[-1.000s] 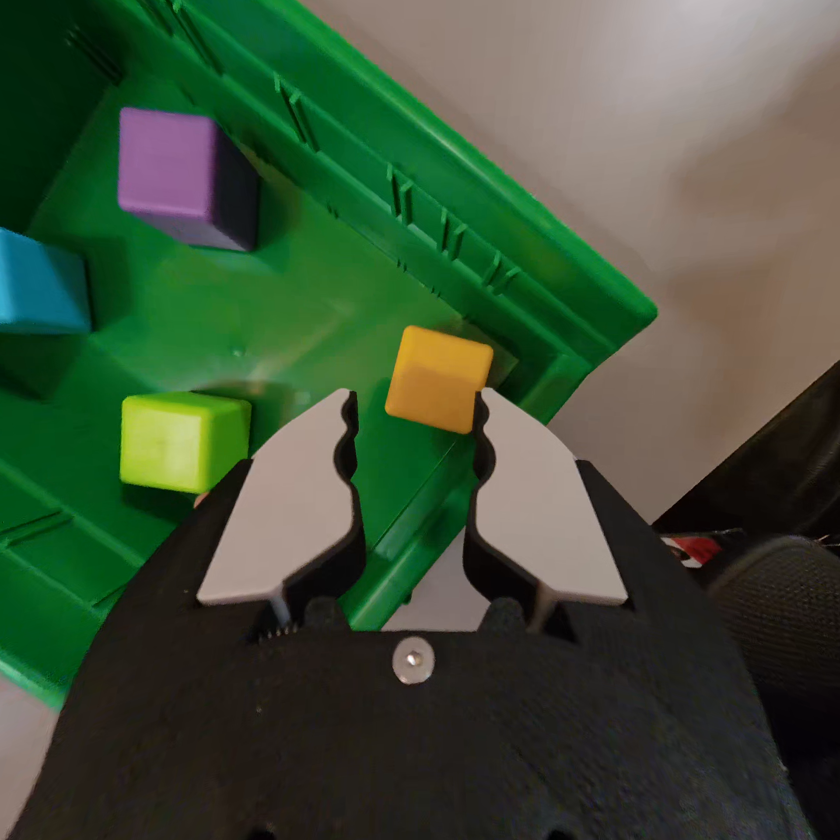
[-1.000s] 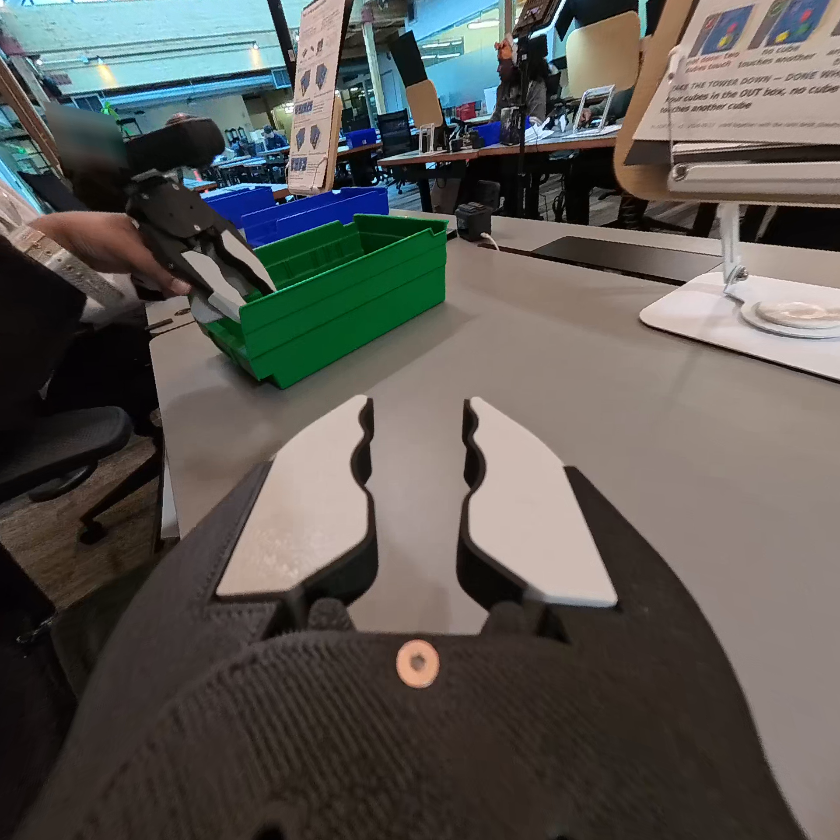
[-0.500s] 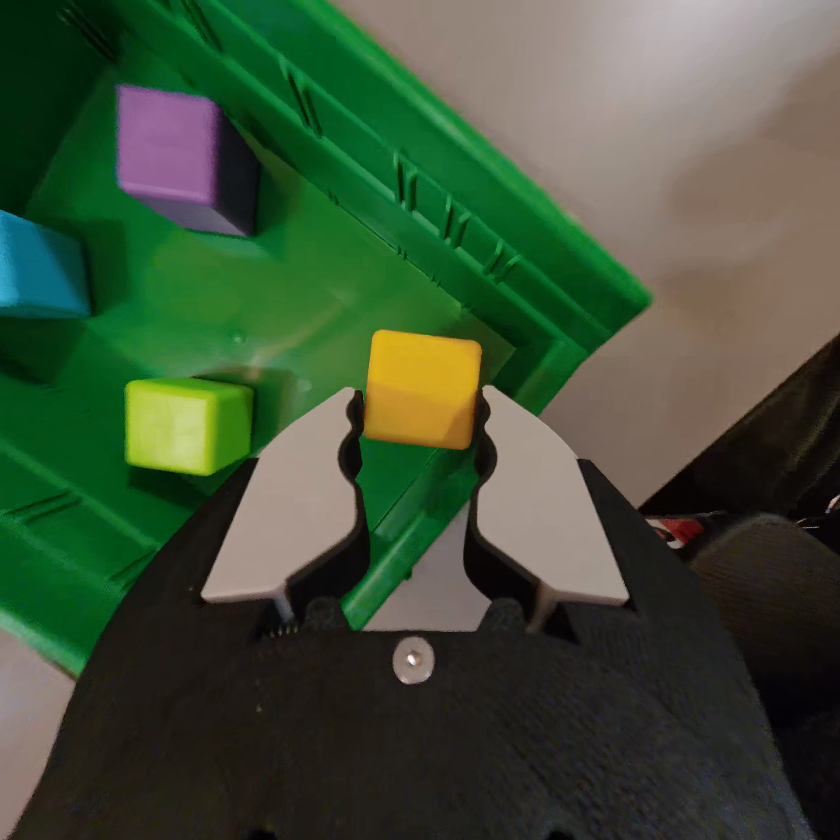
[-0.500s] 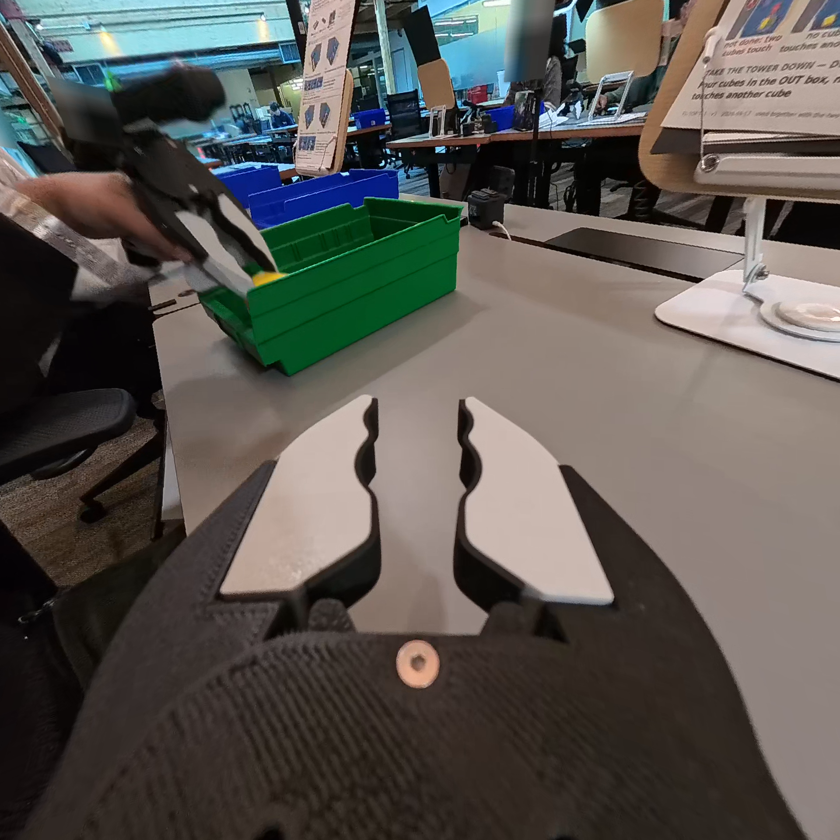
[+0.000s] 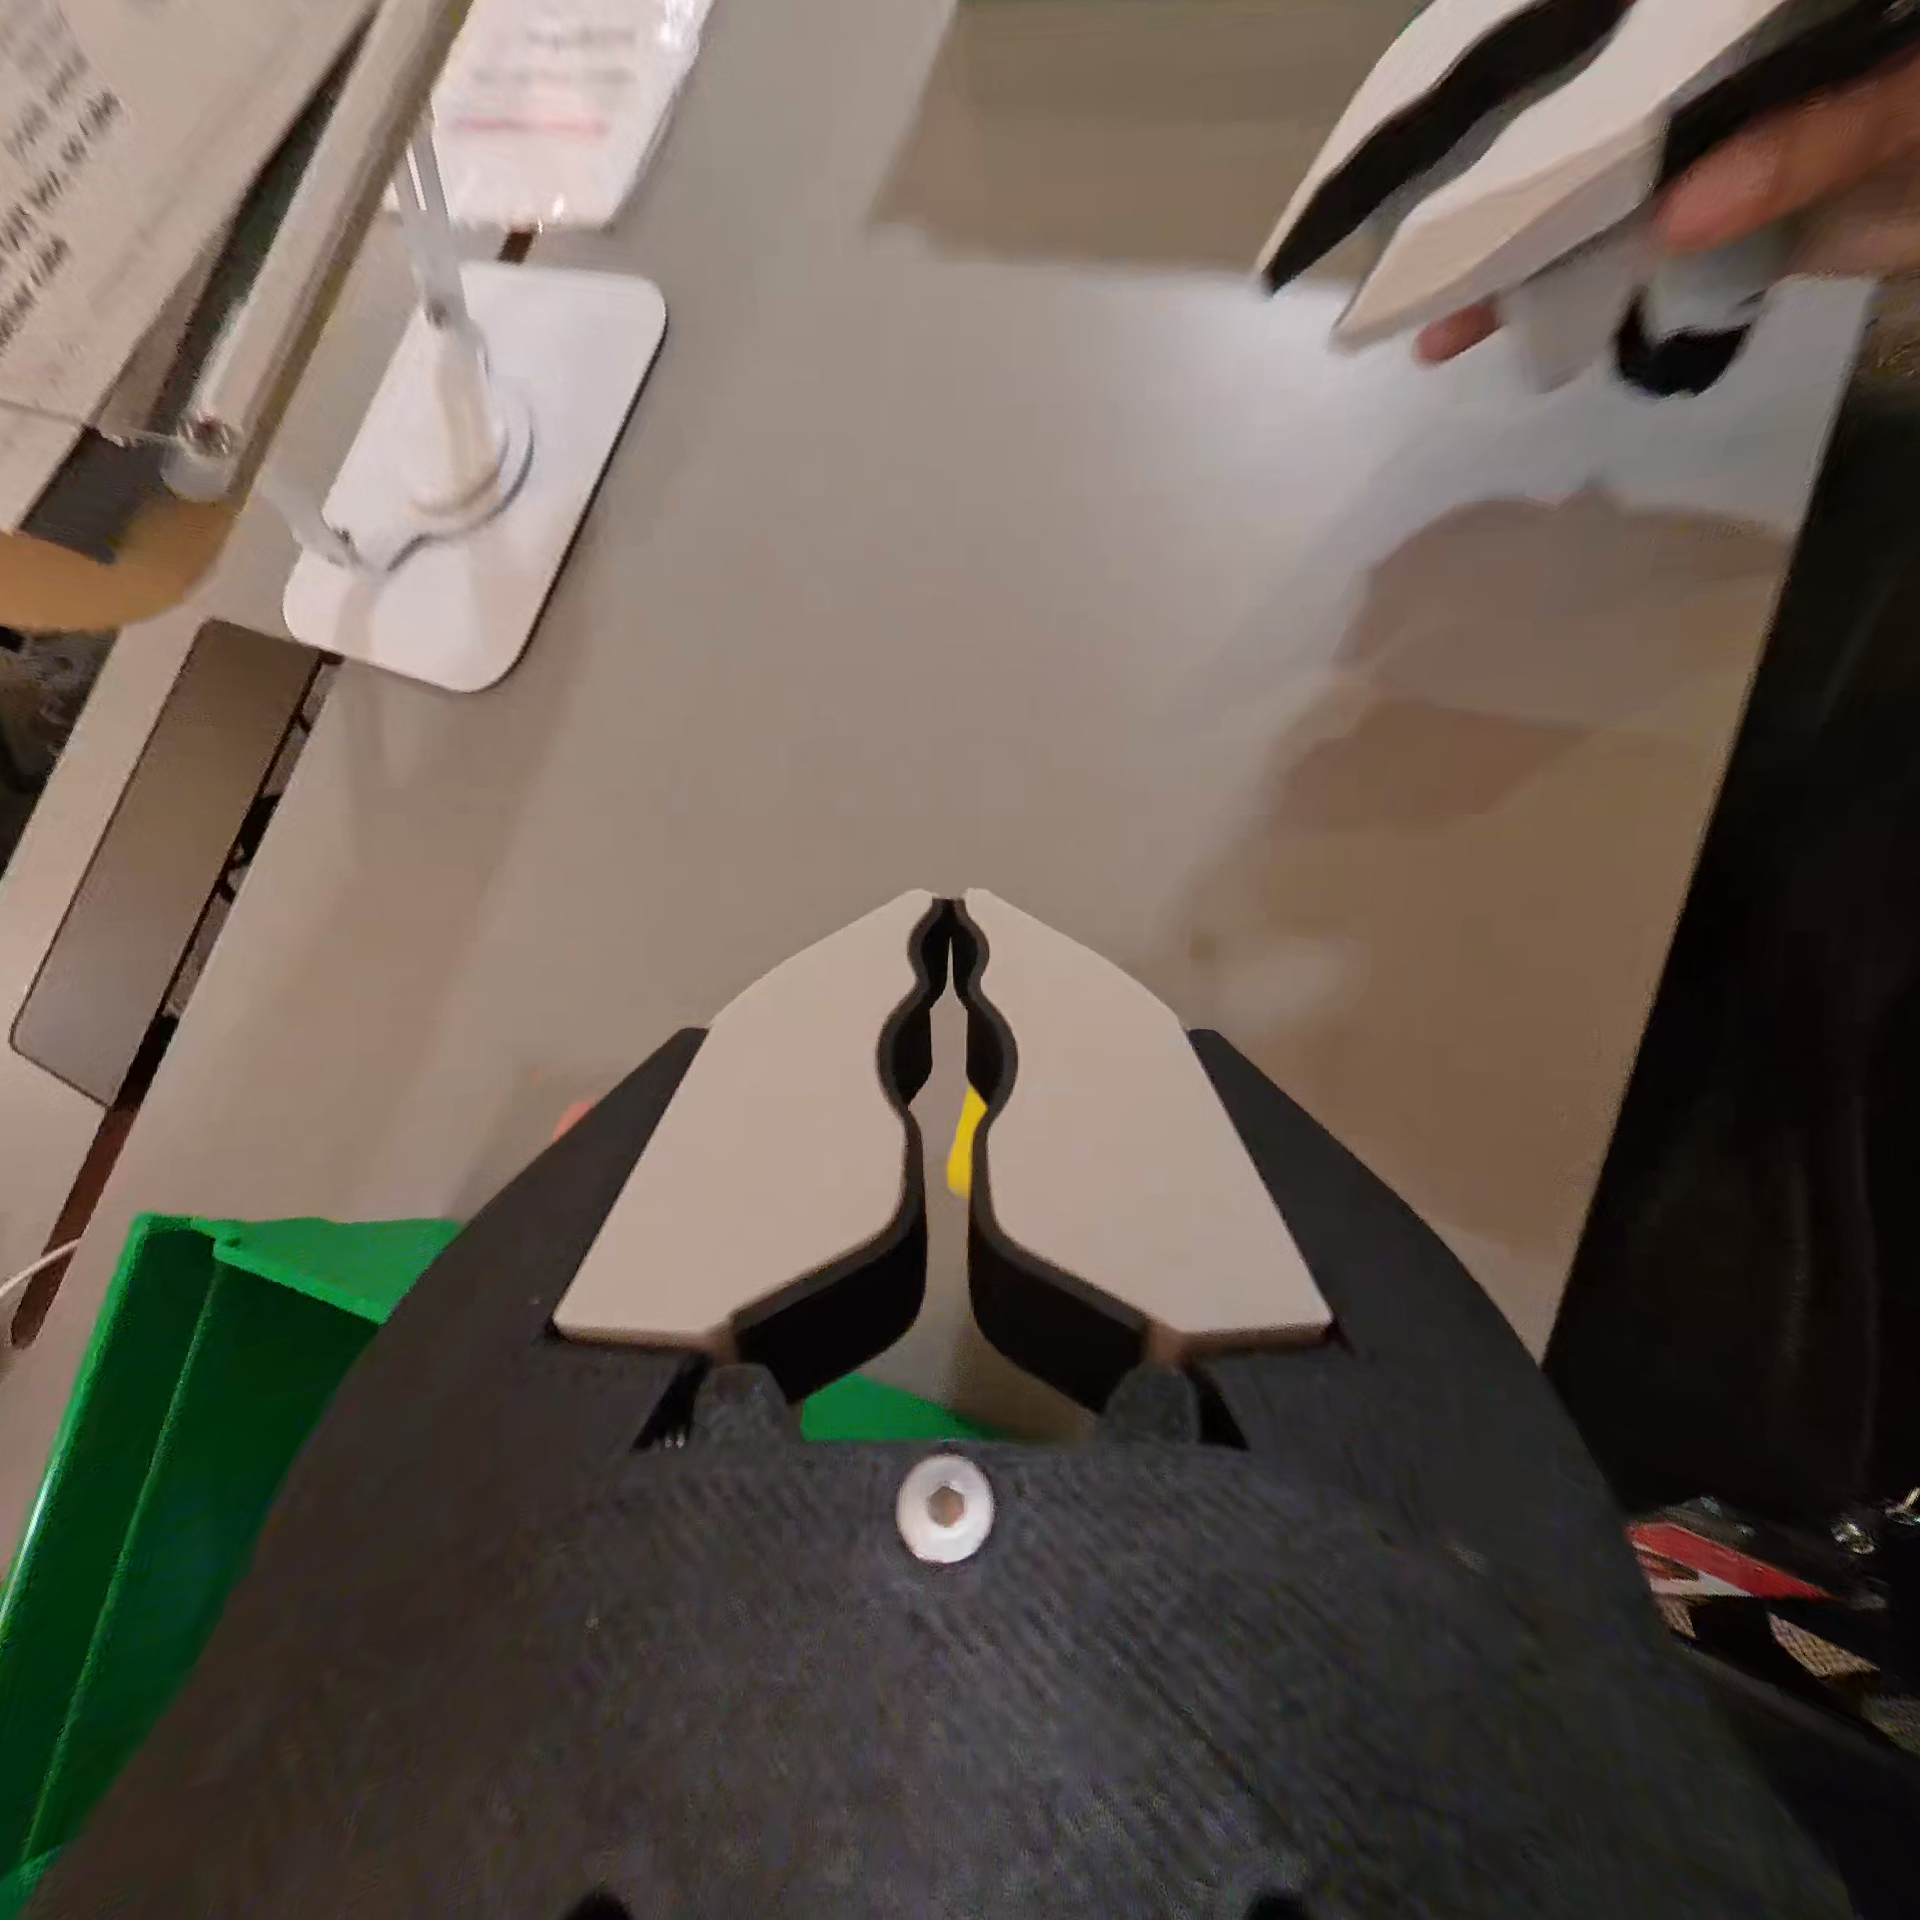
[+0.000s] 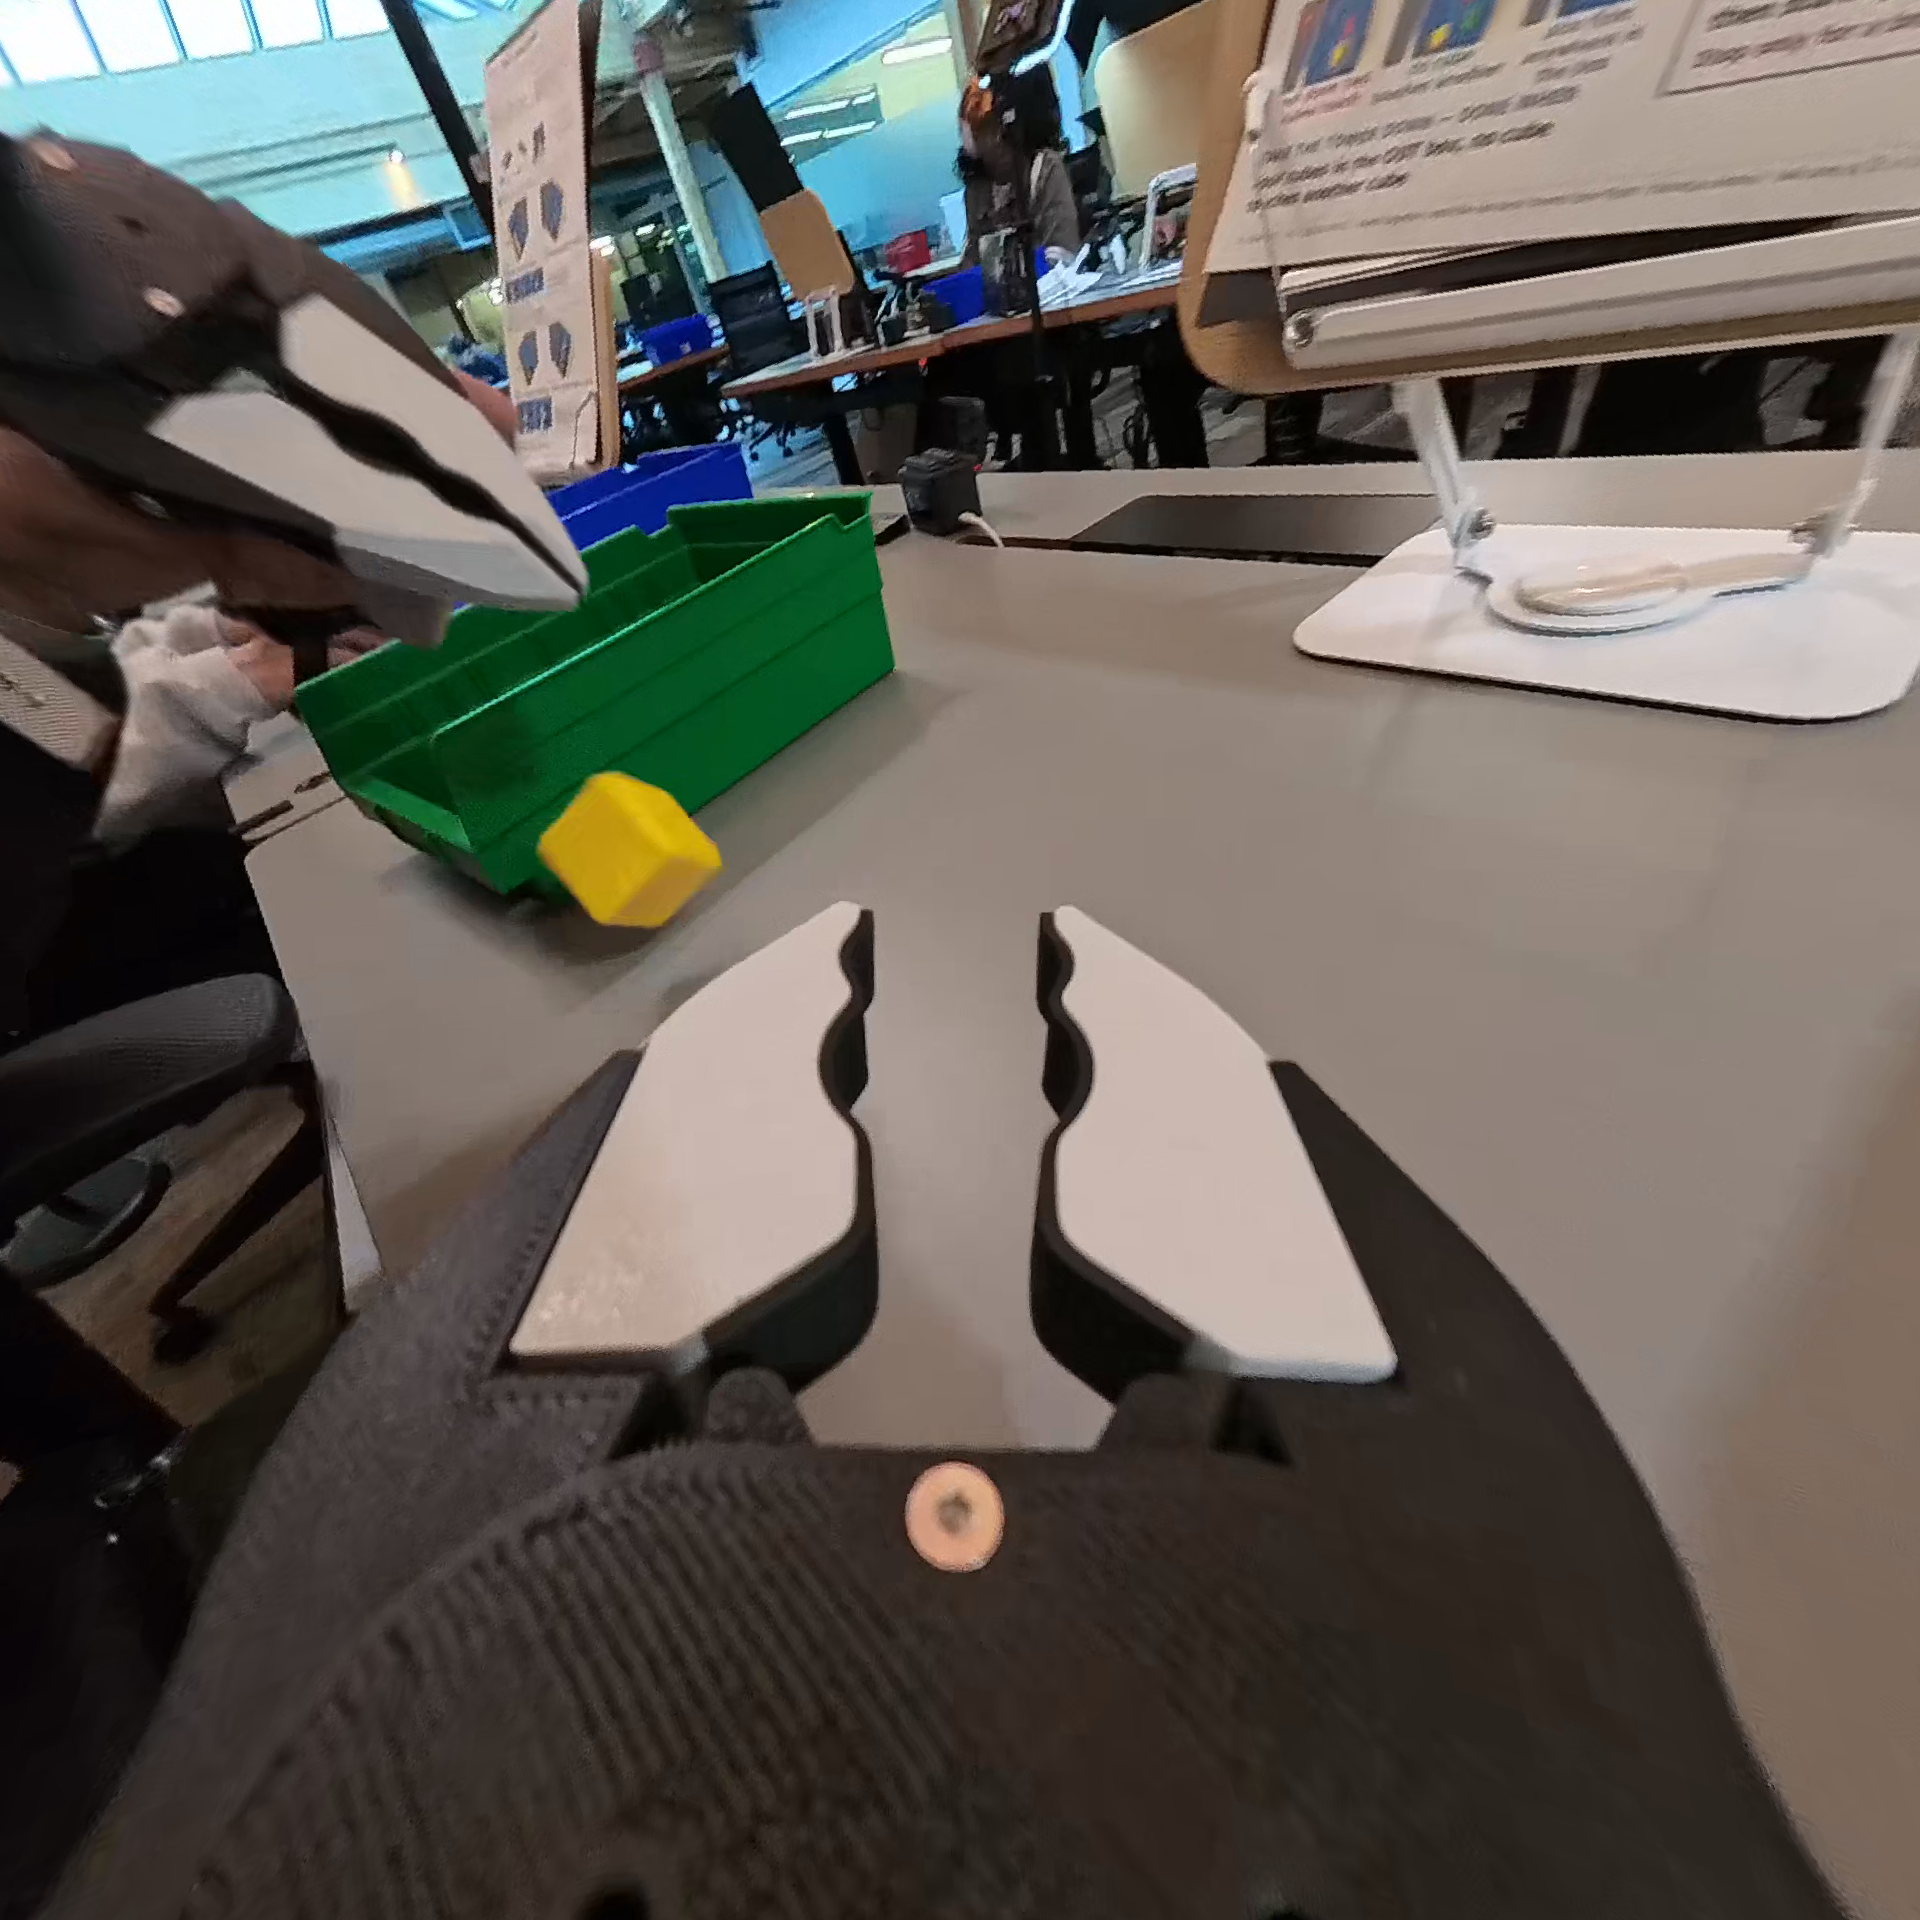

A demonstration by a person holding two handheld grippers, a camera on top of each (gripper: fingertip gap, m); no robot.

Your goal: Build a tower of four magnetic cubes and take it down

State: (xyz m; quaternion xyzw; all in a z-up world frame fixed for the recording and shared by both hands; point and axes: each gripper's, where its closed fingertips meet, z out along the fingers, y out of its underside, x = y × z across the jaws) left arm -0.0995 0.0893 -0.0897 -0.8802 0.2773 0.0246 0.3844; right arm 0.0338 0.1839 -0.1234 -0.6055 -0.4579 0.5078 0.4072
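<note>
My left gripper (image 5: 951, 899) is shut with its tips touching and nothing between them. It hangs above the grey table (image 5: 935, 623), over the near end of the green bin (image 5: 187, 1455). It also shows in the right wrist view (image 6: 566, 597). A yellow cube (image 6: 629, 850) is tilted on a corner at the table surface, against the green bin's (image 6: 675, 665) front corner and below the left gripper. Only a sliver of the cube (image 5: 968, 1138) shows between the fingers. My right gripper (image 6: 956, 920) is open and empty, low over the table; it also shows in the left wrist view (image 5: 1309, 307).
A white stand base (image 6: 1600, 644) carrying a board with papers is at the table's right back; it also shows in the left wrist view (image 5: 468, 468). Blue bins (image 6: 665, 488) sit behind the green one. An office chair (image 6: 135, 1060) is off the table's left edge. Tip to tip, the grippers are about 20 centimeters apart.
My left gripper rose out of the bin, swung over the table and closed fully. The yellow cube left its jaws and now sits outside the bin. My right gripper barely moved.
</note>
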